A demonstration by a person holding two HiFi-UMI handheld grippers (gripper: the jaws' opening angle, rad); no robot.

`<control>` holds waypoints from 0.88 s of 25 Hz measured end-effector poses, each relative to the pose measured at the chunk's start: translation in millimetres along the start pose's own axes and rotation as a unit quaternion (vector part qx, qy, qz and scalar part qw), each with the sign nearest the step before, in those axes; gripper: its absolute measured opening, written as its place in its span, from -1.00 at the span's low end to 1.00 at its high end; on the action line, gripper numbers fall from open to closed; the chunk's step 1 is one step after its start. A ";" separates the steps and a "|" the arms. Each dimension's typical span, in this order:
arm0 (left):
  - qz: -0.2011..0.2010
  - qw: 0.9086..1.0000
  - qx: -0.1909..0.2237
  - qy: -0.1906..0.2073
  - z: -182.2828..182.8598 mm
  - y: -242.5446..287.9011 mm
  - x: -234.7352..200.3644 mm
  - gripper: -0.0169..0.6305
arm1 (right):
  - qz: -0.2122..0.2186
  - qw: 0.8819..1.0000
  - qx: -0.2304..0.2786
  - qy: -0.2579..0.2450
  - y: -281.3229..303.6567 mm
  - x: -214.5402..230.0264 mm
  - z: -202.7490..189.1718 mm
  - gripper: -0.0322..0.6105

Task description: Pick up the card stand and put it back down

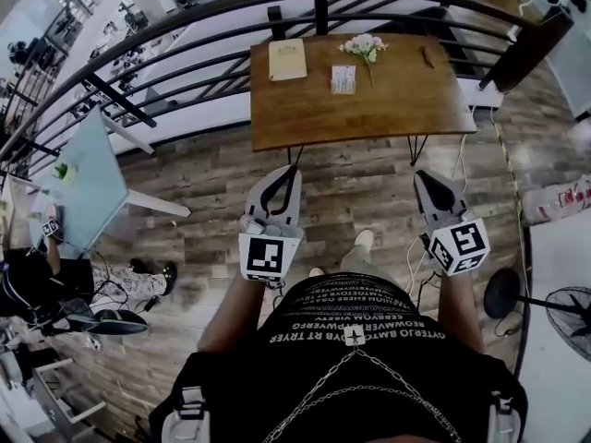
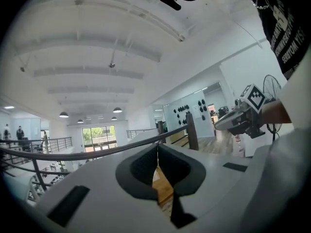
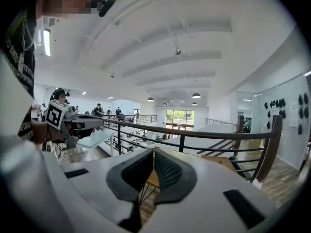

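The card stand, a small upright holder with a pale card, stands near the middle of the brown wooden table in the head view. Both grippers hang over the floor in front of the table, well short of it. My left gripper is shut, its dark pads meeting with nothing between them. My right gripper is also shut and empty. Each gripper shows in the other's view: the right gripper and the left gripper. A strip of the table shows below the left pads.
On the table lie a tan notebook, a small bunch of flowers and a dark pen-like thing. A black railing runs behind it. A pale blue table and a seated person are at left, a fan at right.
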State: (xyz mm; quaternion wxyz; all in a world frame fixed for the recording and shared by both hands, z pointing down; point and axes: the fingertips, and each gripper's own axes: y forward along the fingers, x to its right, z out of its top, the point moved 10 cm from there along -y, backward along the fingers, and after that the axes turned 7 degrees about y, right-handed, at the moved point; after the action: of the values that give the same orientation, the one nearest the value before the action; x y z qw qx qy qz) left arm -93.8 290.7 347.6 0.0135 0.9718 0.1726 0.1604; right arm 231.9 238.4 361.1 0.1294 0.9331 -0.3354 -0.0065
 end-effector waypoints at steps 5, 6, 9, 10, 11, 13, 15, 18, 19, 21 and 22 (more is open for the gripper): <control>0.012 1.000 -0.009 -0.005 -1.7 21.3 -2.9 -0.86 | 0.005 1.000 0.002 -0.012 19.1 22.8 13.5 -0.85; 0.012 1.000 -0.010 -0.005 -2.8 25.7 -2.1 -0.86 | 0.005 1.000 0.002 -0.012 22.2 26.6 14.1 -0.85; 0.010 1.000 -0.018 -0.003 -5.7 38.7 0.6 -0.86 | 0.006 1.000 -0.002 -0.010 31.1 38.0 10.7 -0.85; 0.010 1.000 -0.021 -0.004 -7.1 42.6 1.4 -0.86 | 0.008 1.000 -0.006 -0.009 34.0 41.7 9.0 -0.85; 0.009 1.000 -0.025 -0.006 -8.3 46.4 1.7 -0.86 | 0.009 1.000 -0.009 -0.008 36.9 45.3 7.7 -0.85; 0.011 0.999 -0.030 -0.010 -10.6 54.8 0.6 -0.86 | 0.010 1.000 -0.014 -0.006 42.9 52.5 7.4 -0.85; 0.014 0.999 -0.033 -0.016 -12.8 64.8 -1.6 -0.86 | 0.011 1.000 -0.017 -0.007 49.3 59.6 8.8 -0.85; 0.009 0.999 -0.036 -0.016 -14.2 81.0 -2.7 -0.86 | 0.012 1.000 -0.015 -0.009 57.0 68.7 10.5 -0.85; 0.005 0.999 -0.036 -0.014 -13.6 86.5 -1.9 -0.86 | 0.012 1.000 -0.014 -0.009 58.6 72.4 10.2 -0.85; -0.001 0.999 -0.034 -0.010 -11.3 96.5 0.6 -0.86 | 0.009 1.000 -0.013 -0.005 60.4 81.3 9.1 -0.85; -0.003 0.999 -0.034 -0.009 -9.6 101.4 1.1 -0.86 | 0.008 1.000 -0.012 -0.003 61.5 86.2 9.2 -0.85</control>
State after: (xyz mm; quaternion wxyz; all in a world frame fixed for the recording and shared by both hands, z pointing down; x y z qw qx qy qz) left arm -62.3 195.5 365.4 0.0483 0.9716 0.1697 0.1576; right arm 259.4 136.5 373.8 0.1396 0.9287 -0.3434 -0.0121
